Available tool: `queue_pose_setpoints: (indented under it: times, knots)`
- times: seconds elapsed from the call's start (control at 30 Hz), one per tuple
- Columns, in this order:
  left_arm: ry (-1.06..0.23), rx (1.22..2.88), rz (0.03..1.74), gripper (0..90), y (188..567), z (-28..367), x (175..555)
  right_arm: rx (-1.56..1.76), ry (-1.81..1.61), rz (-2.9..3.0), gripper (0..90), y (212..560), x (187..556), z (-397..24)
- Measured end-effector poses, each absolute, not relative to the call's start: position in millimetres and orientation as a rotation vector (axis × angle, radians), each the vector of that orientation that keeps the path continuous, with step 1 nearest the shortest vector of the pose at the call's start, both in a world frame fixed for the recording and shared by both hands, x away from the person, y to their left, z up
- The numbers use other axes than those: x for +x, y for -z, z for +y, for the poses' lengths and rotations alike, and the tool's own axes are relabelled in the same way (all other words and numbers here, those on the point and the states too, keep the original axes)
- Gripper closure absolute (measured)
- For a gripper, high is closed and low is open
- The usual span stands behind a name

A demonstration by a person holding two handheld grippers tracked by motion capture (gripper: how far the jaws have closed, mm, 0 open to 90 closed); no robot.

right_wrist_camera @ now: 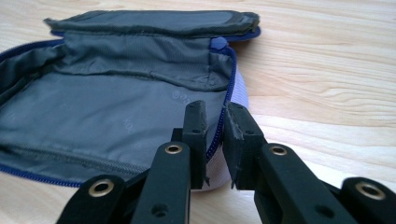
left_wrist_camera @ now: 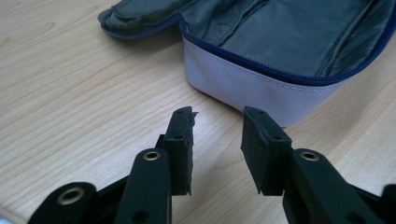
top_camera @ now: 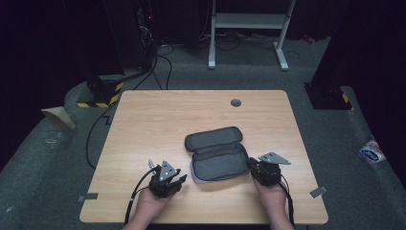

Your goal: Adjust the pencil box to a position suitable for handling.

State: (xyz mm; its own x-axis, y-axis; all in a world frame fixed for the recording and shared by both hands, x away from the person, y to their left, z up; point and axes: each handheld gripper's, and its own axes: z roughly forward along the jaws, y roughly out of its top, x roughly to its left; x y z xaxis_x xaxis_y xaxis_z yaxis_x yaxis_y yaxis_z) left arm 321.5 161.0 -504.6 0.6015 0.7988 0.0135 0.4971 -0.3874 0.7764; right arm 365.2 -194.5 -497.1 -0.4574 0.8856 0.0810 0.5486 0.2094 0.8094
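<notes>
My right gripper (right_wrist_camera: 215, 128) has its fingers (right_wrist_camera: 195, 135) clamped on the near side wall of the open pouch (right_wrist_camera: 116, 112): one finger sits inside against the grey lining, the other outside against the pale wall, with the blue zipper edge (right_wrist_camera: 223, 116) running between them. Beyond these fingers the lining stretches away to the folded-back lid (right_wrist_camera: 154, 21), which lies flat on the wooden surface (right_wrist_camera: 327, 70).

My left gripper (left_wrist_camera: 217, 140) has its fingers (left_wrist_camera: 180, 144) apart with nothing between them, only bare surface (left_wrist_camera: 70, 93) under the gap. The pouch's pale wall (left_wrist_camera: 243, 86) stands just ahead of the tips, near but not touching.

From the high view, the pouch (top_camera: 218, 154) lies between my two grippers, the right gripper (top_camera: 265, 168) at its right end and the left gripper (top_camera: 167, 179) just off its lower left corner. A round grey grommet (top_camera: 235, 102) sits well beyond the pouch toward the far edge.
</notes>
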Motion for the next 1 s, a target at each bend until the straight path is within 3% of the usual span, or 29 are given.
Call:
queue_pose_setpoints:
  times: [1.0]
  knots:
    - [-0.523, 2.019, 1.113, 63.2, 507.2, 187.7, 330.6, 1.174, -1.173, 2.221, 72.9, 501.6, 348.2, -145.5]
